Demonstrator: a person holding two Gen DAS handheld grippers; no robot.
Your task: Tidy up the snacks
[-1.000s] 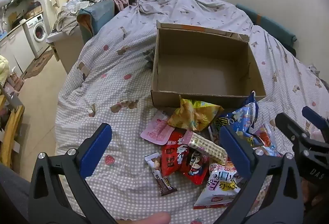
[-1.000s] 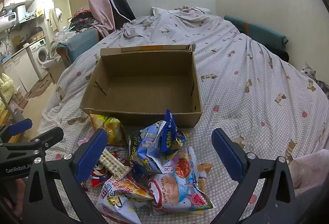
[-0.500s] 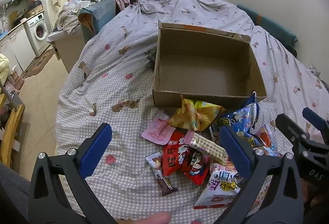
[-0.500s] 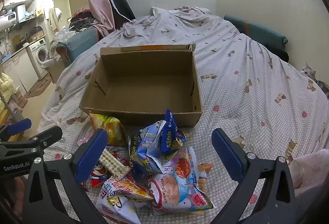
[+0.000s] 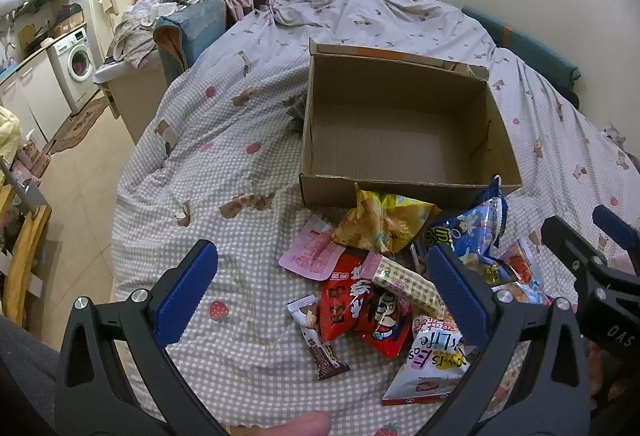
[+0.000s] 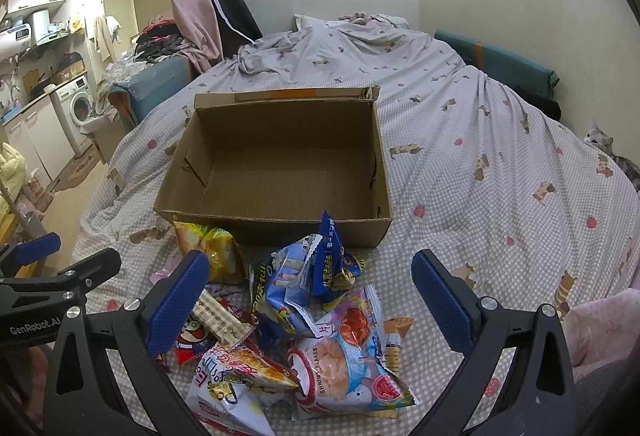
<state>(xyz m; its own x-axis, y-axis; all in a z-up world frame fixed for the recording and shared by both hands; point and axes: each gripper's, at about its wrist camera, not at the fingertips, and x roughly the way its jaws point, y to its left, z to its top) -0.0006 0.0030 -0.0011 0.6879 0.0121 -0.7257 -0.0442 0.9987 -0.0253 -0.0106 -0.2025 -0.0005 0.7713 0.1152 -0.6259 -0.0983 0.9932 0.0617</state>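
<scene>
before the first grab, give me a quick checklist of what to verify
1. Box empty and open on top: ok, bare cardboard floor shows in both views.
2. Left gripper open and holding nothing: ok.
3. Right gripper open and holding nothing: ok.
4. Snacks within view of both grippers: ok, piled on the bed just in front of the box's near wall.
5. A single packet free to grab: not ok for most, as they overlap; the small brown bar at the pile's left edge lies mostly clear.
6. Box steady on the bed: cannot tell, it sits on a soft cover.
</scene>
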